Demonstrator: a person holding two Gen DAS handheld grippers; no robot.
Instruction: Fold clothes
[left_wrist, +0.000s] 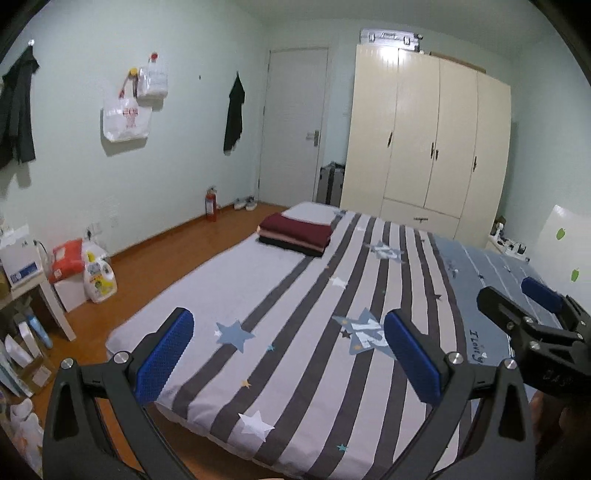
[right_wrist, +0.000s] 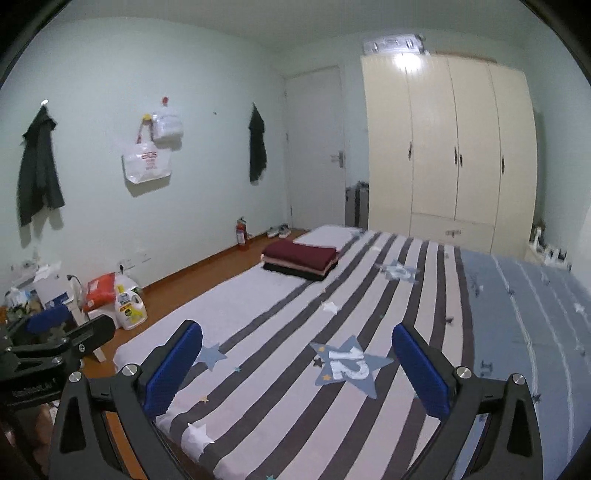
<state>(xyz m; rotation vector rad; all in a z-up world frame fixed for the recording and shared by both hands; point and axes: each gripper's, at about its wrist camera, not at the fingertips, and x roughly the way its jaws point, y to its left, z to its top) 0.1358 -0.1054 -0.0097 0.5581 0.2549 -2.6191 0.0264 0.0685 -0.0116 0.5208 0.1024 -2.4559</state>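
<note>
Clothes (left_wrist: 295, 233), folded and stacked, are lying well ahead and slightly left of both claws, nearer the left gripper (left_wrist: 288, 354); right gripper (right_wrist: 297, 369) and left are gaping, grasping nothing.

- The left gripper (left_wrist: 288, 354) is held out level, its jaws spread wide; the blue pads (left_wrist: 164, 356) face each other with nothing between them.
- The right gripper (right_wrist: 297, 369) is held the same way, jaws wide apart, blue pads (right_wrist: 421, 373) bare.
- The two are side by side and apart, each showing at the edge of the other's view.
- Neither touches anything.
- No hand is clearly seen behind either gripper.
</note>
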